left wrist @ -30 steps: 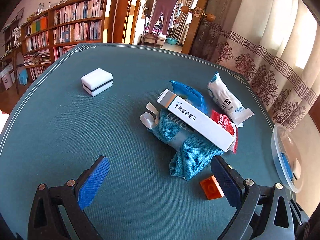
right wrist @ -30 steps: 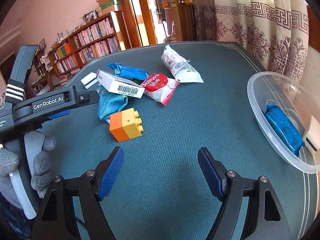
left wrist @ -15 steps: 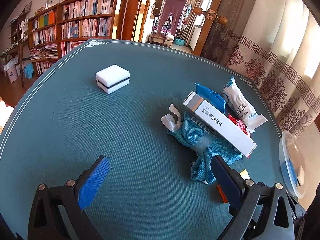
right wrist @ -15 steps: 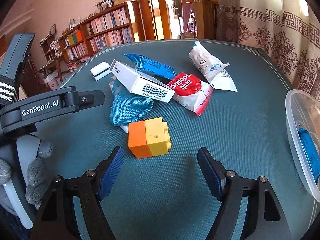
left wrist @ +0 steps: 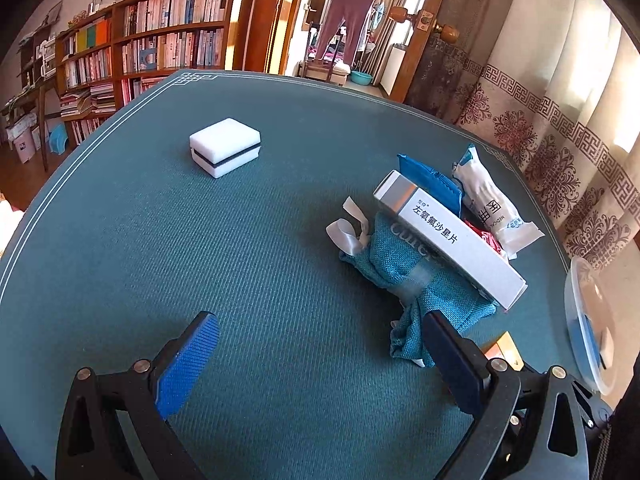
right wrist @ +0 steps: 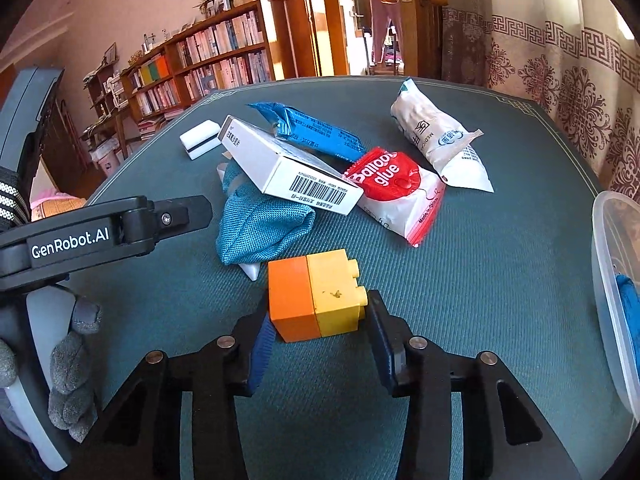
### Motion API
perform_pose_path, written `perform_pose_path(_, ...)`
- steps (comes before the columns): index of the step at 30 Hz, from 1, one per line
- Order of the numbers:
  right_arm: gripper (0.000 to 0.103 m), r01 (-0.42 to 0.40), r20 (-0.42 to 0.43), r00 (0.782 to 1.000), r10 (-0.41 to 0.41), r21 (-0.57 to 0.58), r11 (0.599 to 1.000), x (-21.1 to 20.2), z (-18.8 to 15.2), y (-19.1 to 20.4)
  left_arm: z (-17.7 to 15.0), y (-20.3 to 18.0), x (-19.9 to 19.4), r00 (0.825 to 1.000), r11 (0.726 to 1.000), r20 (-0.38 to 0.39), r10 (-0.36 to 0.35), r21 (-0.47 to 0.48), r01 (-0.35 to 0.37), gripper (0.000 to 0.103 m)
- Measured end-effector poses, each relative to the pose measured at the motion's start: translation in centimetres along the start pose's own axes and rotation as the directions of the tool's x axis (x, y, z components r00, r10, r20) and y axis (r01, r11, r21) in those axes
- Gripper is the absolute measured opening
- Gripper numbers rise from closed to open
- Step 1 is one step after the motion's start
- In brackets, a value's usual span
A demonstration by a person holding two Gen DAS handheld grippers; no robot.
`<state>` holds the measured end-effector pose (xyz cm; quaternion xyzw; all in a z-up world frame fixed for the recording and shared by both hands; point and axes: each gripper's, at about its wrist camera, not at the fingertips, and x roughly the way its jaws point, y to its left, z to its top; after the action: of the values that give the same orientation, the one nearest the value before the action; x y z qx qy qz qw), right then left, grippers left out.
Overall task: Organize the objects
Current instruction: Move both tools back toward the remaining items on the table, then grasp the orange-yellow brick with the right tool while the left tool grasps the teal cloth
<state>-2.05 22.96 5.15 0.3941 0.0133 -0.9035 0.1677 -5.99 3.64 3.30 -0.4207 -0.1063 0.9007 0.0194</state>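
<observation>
An orange-and-yellow toy block (right wrist: 316,296) lies on its side on the teal table cloth, with my right gripper (right wrist: 319,314) around it. Its jaws are closing, and the blue pads meet the orange face on the left and the yellow studs on the right. A corner of the same block (left wrist: 500,350) peeks out behind my left gripper's right finger. My left gripper (left wrist: 320,360) stands open over bare cloth with nothing between its fingers. A clear plastic bowl (right wrist: 612,280) holding a blue packet sits at the right edge.
Beyond the block lies a pile: a teal cloth pouch (right wrist: 260,228), a white medicine box (right wrist: 288,168), a blue packet (right wrist: 316,132), a red balloon-glue bag (right wrist: 392,184) and a white gauze pack (right wrist: 436,136). A white sponge (left wrist: 225,146) sits apart, far left. A gloved hand (right wrist: 68,360) holds the left gripper.
My right gripper has moved forward up to the block, and its jaws have closed from wide apart onto the block's two sides. The left gripper has hardly moved.
</observation>
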Motion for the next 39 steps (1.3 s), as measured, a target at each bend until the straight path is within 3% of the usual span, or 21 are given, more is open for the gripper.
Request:
perform_pose_path(10, 0.045, 0.02, 0.026, 0.999, -0.022, 0.079, 0.997, -2.1, -1.4, -2.7, 0.3, -2.9, 0.2, 1.0, 0.998, -0.008, 0.009, 0.07, -0.009, 0.103)
perform_pose_path(24, 0.045, -0.017, 0.056, 0.998, 0.009, 0.144, 0.989, -3.0, -2.1, -4.7, 0.7, -7.0, 2.9, 0.999, 0.981, -0.025, 0.048, 0.189, -0.042, 0.103)
perform_pose_path(30, 0.045, -0.028, 0.058, 0.998, 0.019, 0.161, 0.987, -3.1, -2.2, -5.1, 0.9, -5.0, 3.0, 0.996, 0.981, -0.028, 0.084, 0.176, -0.078, 0.103)
perform_pose_path(39, 0.045, -0.028, 0.059, 0.998, 0.019, 0.159, 0.987, -3.0, -2.1, -5.1, 2.0, 1.7, 2.2, 0.975, 0.974, -0.008, 0.221, 0.06, -0.22, 0.103)
